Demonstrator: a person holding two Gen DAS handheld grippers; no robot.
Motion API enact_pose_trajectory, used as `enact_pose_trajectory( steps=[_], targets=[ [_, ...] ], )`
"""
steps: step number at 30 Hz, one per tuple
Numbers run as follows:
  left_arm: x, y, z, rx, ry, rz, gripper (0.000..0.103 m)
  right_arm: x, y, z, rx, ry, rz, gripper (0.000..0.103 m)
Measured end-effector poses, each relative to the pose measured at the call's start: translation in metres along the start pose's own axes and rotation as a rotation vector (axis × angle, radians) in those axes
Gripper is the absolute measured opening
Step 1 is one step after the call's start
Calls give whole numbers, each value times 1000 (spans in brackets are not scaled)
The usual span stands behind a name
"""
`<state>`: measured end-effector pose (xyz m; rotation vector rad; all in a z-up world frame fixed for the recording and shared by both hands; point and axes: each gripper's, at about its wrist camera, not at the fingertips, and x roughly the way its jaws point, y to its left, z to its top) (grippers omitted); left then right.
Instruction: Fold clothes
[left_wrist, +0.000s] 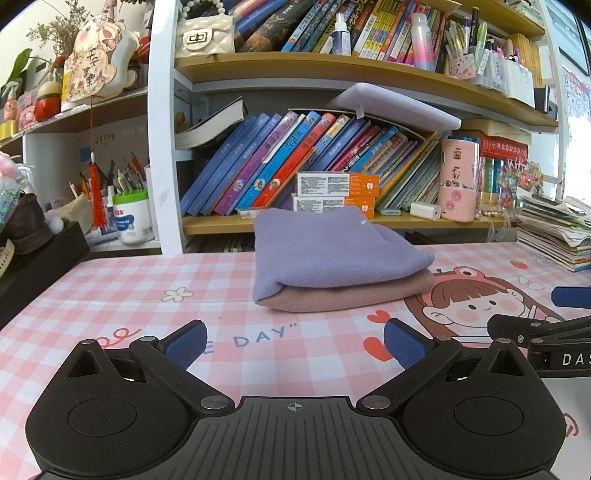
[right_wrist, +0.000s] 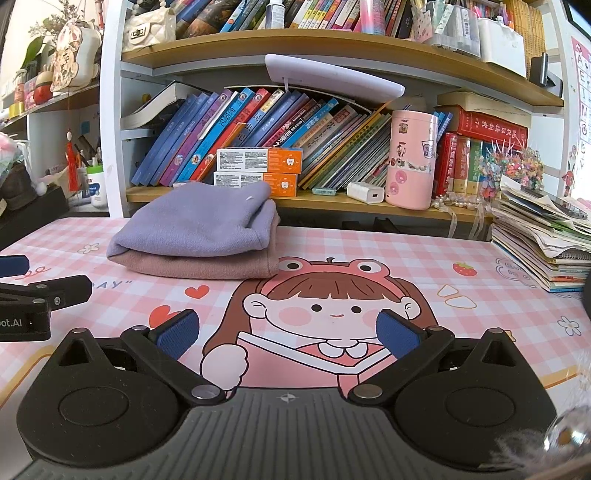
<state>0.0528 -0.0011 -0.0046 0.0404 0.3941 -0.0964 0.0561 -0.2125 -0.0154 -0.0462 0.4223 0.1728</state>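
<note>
- The left gripper (left_wrist: 294, 345) has its blue-padded fingers (left_wrist: 186, 343) spread wide with nothing between them; it hovers low over the desk mat (left_wrist: 122, 295).
- The right gripper (right_wrist: 288, 334) is spread just as wide and holds nothing; its pads (right_wrist: 397, 334) frame the cartoon girl (right_wrist: 325, 306) printed on the mat.
- Each gripper shows at the edge of the other's view: they sit side by side, apart from each other, both short of the clothes.
- The purple garment (left_wrist: 332, 251) lies folded on top of the pink garment (left_wrist: 351, 295), also folded, as one neat stack.
- The stack rests on the pink checked mat towards its far edge, straight ahead of the left gripper and ahead and to the left of the right one.
- Behind the stack stands a bookshelf (right_wrist: 332, 201) with leaning books (left_wrist: 280, 158), two orange-and-white boxes (right_wrist: 258, 170) and a pink canister (right_wrist: 412, 158).
- A pile of magazines (right_wrist: 543, 240) sits on the mat's right side.
</note>
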Motion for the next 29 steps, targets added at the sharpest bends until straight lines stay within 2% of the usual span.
enact_pose_trajectory(
  steps=[29],
  targets=[
    [-2,1,0,-9,-15,0,103,0,0,0,2,1,0,103]
  ],
)
